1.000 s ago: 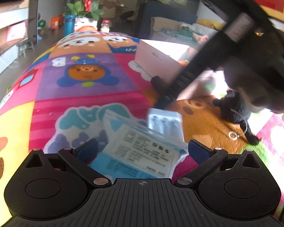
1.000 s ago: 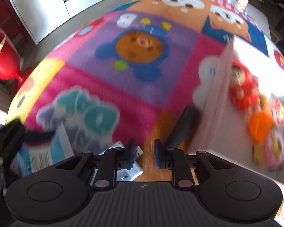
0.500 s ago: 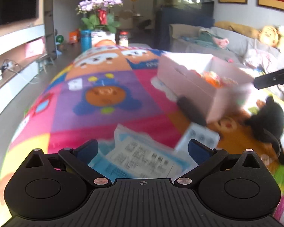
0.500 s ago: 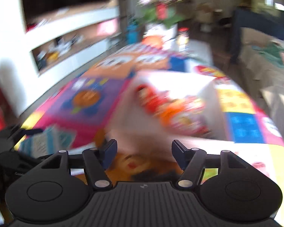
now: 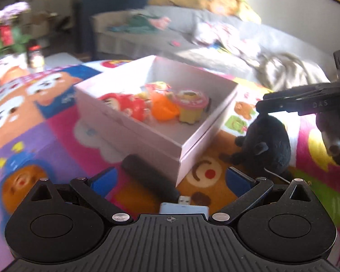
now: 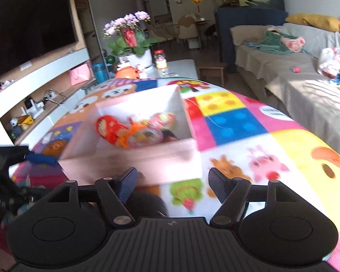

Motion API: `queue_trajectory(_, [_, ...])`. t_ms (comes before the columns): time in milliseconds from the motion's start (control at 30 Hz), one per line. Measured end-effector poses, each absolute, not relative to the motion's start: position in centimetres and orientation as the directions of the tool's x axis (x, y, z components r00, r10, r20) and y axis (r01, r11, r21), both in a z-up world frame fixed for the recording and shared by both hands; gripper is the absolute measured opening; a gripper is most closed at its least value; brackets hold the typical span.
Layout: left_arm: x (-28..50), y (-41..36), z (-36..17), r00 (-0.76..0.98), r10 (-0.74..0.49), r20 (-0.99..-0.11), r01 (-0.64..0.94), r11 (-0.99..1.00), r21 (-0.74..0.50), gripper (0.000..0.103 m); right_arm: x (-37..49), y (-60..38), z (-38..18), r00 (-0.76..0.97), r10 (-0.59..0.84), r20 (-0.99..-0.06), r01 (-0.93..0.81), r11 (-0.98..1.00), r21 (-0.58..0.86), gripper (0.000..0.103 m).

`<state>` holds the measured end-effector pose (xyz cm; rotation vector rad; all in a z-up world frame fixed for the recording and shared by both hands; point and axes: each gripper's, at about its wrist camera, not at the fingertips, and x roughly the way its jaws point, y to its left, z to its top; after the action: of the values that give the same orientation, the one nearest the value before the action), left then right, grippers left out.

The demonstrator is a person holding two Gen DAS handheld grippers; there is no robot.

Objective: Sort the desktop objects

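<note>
A pale pink box (image 5: 133,127) sits on the colourful mat and holds a red doll (image 5: 127,105), an orange toy (image 5: 164,108) and a pink-lidded cup (image 5: 190,104); the box also shows in the right wrist view (image 6: 133,163). My left gripper (image 5: 170,179) is open and empty, over a black cylinder (image 5: 151,179) and a small silver-blue item (image 5: 183,207) beside the box's near corner. A black plush toy (image 5: 269,145) sits right of the box. My right gripper (image 6: 172,183) is open and empty, above the plush (image 6: 147,204).
The right gripper's body (image 5: 306,104) reaches in from the right in the left wrist view. A grey sofa (image 6: 294,86) with clothes runs along the right. A flower pot (image 6: 133,52), jar (image 6: 161,60) and TV shelf (image 6: 34,72) stand beyond the mat.
My left gripper has swung right from the blue-white packet to the box corner. My right gripper opened, let go of the silver item, rose and now faces the box.
</note>
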<state>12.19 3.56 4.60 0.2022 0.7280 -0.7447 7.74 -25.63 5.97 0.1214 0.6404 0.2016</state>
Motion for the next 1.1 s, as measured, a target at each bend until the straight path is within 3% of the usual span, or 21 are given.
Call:
queue_trajectory(167, [15.6,2.8,3.8,0.449,-0.540,-0.712,0.703,0.705,-0.092,0.103,6.6,-27.0,5.4,0.804,0.196,-0.562,-0.132,0.979,0.153,0.081])
queue_trajectory(300, [17.1,2.3,3.3,0.343,-0.565,-0.750,0.726,0.667,-0.170,0.103,6.8,-27.1,5.0,0.804,0.218,-0.553,-0.149,0.974,0.169,0.084])
queue_trajectory(567, [12.6,0.1,2.6,0.378,-0.494,-0.783,0.772,0.635,-0.028,0.103,9.2,-27.0,4.9,0.790,0.261,-0.555,-0.157,0.961,0.229,0.086])
queue_trajectory(867, [6.8,-1.4,2.8,0.347,-0.580,-0.737,0.762,0.632,-0.140,0.103,14.5,-24.7,5.6,0.775,0.284,-0.565,-0.179,0.956,0.234,0.088])
queue_trajectory(933, [5.8,-1.3,3.0,0.380,-0.583,-0.718,0.722,0.672,-0.163,0.103,15.4,-23.6,5.4,0.764,0.300,-0.571,-0.199,0.952,0.234,0.089])
queue_trajectory(1000, [4.4,-1.1,3.4,0.453,-0.561,-0.693,0.666,0.730,-0.155,0.103,15.9,-22.5,5.4,0.763,0.295,-0.575,-0.192,0.953,0.234,0.097])
queue_trajectory(1100, [2.2,-0.1,3.8,0.565,-0.511,-0.648,0.591,0.798,-0.114,0.103,15.7,-22.0,5.8,0.745,0.342,-0.573,-0.210,0.935,0.286,0.097])
